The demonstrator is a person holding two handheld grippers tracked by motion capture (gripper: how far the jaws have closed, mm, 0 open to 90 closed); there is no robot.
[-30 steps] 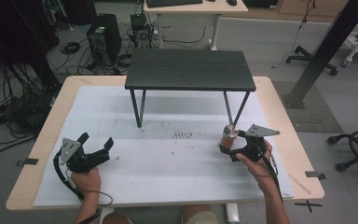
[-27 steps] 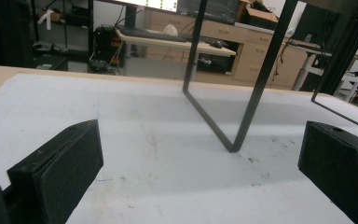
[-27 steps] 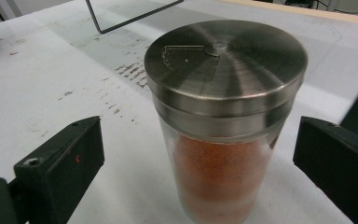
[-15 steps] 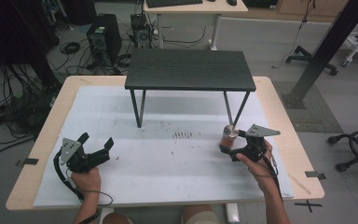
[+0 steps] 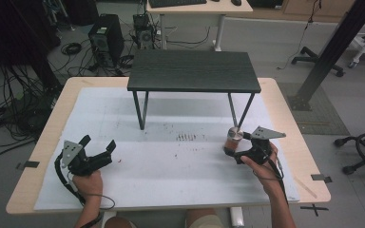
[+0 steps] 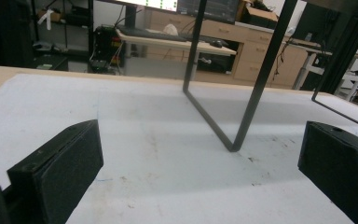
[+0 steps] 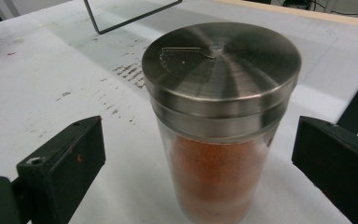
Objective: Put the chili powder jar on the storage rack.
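A clear glass shaker jar (image 7: 219,140) with a brushed steel lid and orange-red powder inside stands upright on the white mat. It sits near the black stand's right front leg (image 5: 234,137). My right gripper (image 7: 200,144) is open, one jaw on each side of the jar, with a gap on both sides. From above, the right gripper (image 5: 233,147) reaches the jar from the right. My left gripper (image 5: 97,145) rests open on the mat at the front left, and nothing lies between the left gripper's jaws (image 6: 203,149).
A small black stand (image 5: 193,71) with thin metal legs occupies the back middle of the wooden table (image 5: 43,142). Its leg frame (image 6: 242,116) is ahead of the left gripper. The white mat (image 5: 171,166) is scuffed with small red and dark marks. Desks, cables and computers lie beyond.
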